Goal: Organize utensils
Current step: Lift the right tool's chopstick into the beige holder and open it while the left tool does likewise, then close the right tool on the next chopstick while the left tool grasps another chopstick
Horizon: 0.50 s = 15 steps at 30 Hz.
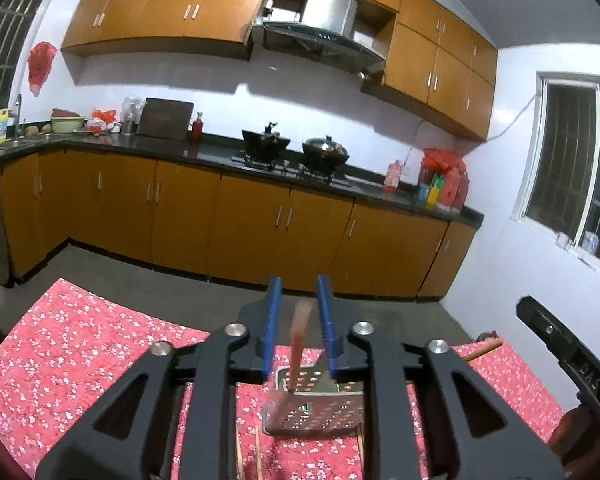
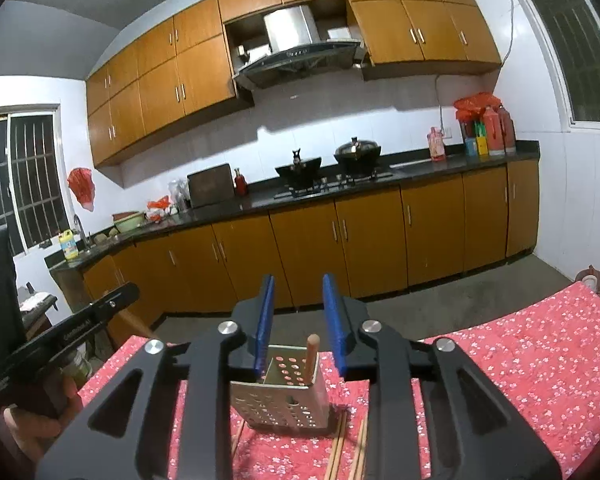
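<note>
Both hand-held grippers, left (image 1: 298, 320) and right (image 2: 299, 322), part-open and empty above the holder (image 2: 284, 396); chopsticks (image 2: 338, 452) (light, stiff, slippery) want a mid-shaft pinch

I see the desk (image 2: 540, 360) covered by a red cloth with small white blossoms. A perforated metal utensil holder (image 2: 284, 400) stands upright on it, and loose wooden chopsticks (image 2: 340, 448) lie flat on the cloth just beside its base.
</note>
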Each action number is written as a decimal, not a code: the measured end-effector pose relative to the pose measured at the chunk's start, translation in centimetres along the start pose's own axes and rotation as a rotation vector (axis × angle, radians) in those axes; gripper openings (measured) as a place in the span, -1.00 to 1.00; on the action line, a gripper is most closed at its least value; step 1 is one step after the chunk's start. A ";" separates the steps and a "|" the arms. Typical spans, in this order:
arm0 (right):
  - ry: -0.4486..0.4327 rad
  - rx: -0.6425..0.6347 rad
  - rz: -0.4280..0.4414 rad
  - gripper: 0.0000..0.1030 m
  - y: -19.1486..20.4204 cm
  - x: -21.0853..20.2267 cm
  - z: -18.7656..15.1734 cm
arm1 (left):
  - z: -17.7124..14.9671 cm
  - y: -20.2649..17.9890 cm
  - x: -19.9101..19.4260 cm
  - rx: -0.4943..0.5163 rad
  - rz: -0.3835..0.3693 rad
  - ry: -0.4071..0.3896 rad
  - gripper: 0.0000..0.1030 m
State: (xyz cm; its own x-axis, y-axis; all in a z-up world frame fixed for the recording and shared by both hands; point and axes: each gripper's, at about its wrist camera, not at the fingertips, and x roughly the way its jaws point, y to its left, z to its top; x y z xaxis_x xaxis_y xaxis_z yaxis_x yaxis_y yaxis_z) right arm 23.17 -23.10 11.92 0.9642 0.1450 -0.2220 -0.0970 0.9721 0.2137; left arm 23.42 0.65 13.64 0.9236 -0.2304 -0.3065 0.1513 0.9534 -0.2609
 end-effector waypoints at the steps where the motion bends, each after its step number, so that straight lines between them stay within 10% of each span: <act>1: -0.012 0.006 0.000 -0.41 -0.2 -0.7 0.1 | 0.2 0.1 -0.4 -0.007 0.001 -0.010 -0.45; 7: -0.001 0.032 -0.070 -0.33 -2.7 -3.6 -2.0 | -0.2 2.4 -3.8 -0.045 0.015 -0.055 -0.44; 15: 0.430 0.117 -0.155 -0.58 -7.9 0.2 -14.0 | -8.3 6.2 -2.4 -0.012 0.144 0.207 -0.44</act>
State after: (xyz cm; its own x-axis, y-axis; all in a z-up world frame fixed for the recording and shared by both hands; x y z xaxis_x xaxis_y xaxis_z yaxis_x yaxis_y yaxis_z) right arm 20.69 -28.18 -3.16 0.7730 0.0874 -0.6283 0.0923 0.9644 0.2477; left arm 19.26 5.47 5.15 0.8432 -0.1287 -0.5220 0.0182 0.9772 -0.2115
